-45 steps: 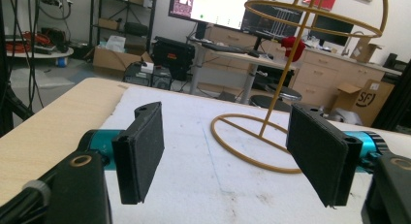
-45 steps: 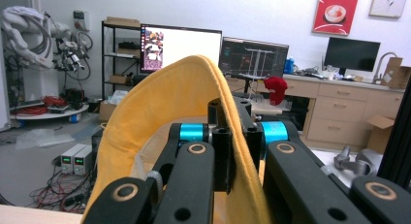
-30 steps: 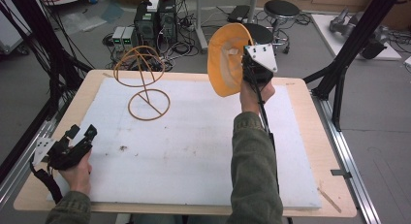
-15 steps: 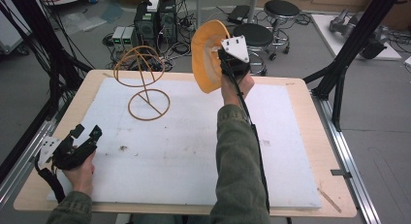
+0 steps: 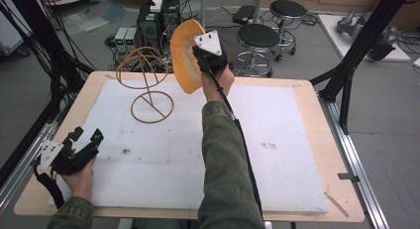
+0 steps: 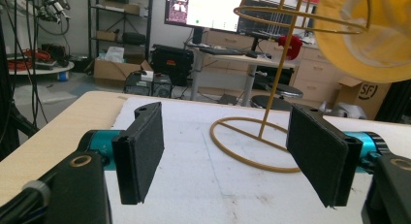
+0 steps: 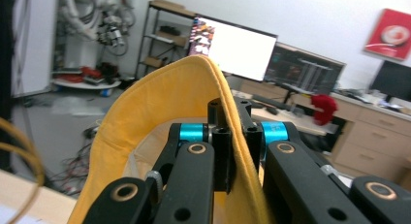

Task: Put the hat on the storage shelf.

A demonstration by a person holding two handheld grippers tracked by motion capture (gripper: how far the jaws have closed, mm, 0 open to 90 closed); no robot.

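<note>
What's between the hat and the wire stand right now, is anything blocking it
Nothing visible is. The right gripper holds the hat by its brim in open air, just right of the wire stand top, with only a bare gap between them.

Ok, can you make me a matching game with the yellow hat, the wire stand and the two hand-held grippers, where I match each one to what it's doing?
Things:
1. yellow hat
2. wire hat stand
3. left hand-held gripper
4. right hand-held gripper

States:
A. jaws wide apart, holding nothing
B. standing on the white mat, nothing on it
C. jaws clamped on a brim
D. held up in the air beside the stand

Pairs: 1-D, 2-B, 3-A, 4-C
</note>
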